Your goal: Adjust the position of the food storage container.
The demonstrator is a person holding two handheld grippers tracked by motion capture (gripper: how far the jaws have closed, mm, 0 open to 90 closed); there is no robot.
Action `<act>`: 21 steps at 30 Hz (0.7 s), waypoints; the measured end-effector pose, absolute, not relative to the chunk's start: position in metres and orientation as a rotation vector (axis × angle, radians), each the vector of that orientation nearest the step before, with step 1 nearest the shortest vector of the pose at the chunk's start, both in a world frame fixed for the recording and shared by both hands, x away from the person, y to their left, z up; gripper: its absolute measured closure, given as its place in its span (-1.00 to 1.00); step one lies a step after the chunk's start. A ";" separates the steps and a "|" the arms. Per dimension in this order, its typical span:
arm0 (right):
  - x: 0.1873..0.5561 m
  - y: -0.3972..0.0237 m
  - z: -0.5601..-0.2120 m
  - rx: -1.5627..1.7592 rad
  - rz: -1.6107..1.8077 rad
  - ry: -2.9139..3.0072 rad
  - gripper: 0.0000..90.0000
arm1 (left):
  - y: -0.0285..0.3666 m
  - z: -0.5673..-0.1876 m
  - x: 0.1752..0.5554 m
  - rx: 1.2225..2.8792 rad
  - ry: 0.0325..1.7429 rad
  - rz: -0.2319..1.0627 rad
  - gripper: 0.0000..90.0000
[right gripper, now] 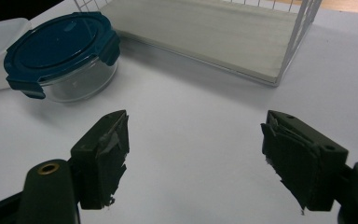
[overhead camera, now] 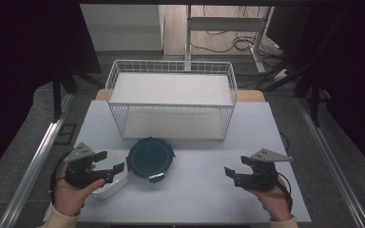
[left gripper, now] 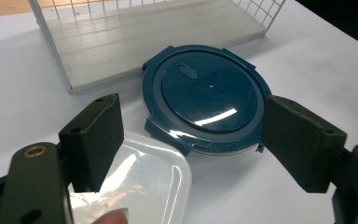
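My left gripper (overhead camera: 108, 164) sat at about eight o'clock on the table (overhead camera: 195, 199), its jaws spread wide and holding nothing; in the left gripper view the same gripper (left gripper: 191, 140) hung over the corner of a white tub (left gripper: 144, 182) with a clear lid, one jaw above that lid and the other over bare table, neither pressing on anything I could see. In the high view the white tub (overhead camera: 111, 185) lay right under the gripper, and at its three o'clock, just beside it and perhaps touching, stood the round glass container with the dark blue clip lid (overhead camera: 150, 157). From the left gripper view that container (left gripper: 205, 95) sat at twelve o'clock between the spread jaws but well ahead of them. My right gripper (overhead camera: 232, 175) rested at about four o'clock on the table, jaws equally wide and empty; in the right gripper view, my right gripper (right gripper: 196, 158) had bare table between its worn pads, with the container (right gripper: 63, 53) at ten o'clock, well apart. Beyond both, at twelve o'clock, stood the white wire basket (overhead camera: 171, 102) with a pale board inside.
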State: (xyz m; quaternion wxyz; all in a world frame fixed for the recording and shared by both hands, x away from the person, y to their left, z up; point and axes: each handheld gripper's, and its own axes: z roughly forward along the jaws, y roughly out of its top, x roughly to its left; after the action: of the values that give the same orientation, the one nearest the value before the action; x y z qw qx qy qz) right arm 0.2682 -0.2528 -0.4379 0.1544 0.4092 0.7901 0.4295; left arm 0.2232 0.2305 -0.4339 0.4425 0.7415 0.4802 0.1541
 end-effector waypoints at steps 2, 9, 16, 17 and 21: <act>0.268 -0.253 -0.438 1.175 1.229 2.263 -0.49 | 0.230 -0.435 0.224 1.840 1.191 0.382 -0.52; 0.269 -0.254 -0.439 1.187 1.214 2.266 -0.50 | 0.227 -0.437 0.224 1.851 1.177 0.379 -0.52; 0.268 -0.253 -0.438 1.185 1.206 2.276 -0.51 | 0.227 -0.440 0.225 1.863 1.180 0.375 -0.47; 0.269 -0.253 -0.439 1.190 1.204 2.280 -0.51 | 0.225 -0.441 0.225 1.870 1.186 0.375 -0.46; 0.269 -0.255 -0.438 1.194 1.201 2.290 -0.52 | 0.218 -0.444 0.223 1.893 1.198 0.361 -0.45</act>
State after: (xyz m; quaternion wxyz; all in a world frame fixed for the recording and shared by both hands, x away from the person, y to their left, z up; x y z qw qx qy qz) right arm 0.2688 -0.2550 -0.4381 0.1460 0.4147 0.7954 0.4172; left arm 0.2233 0.2178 -0.4441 0.4224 0.7562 0.4784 0.1443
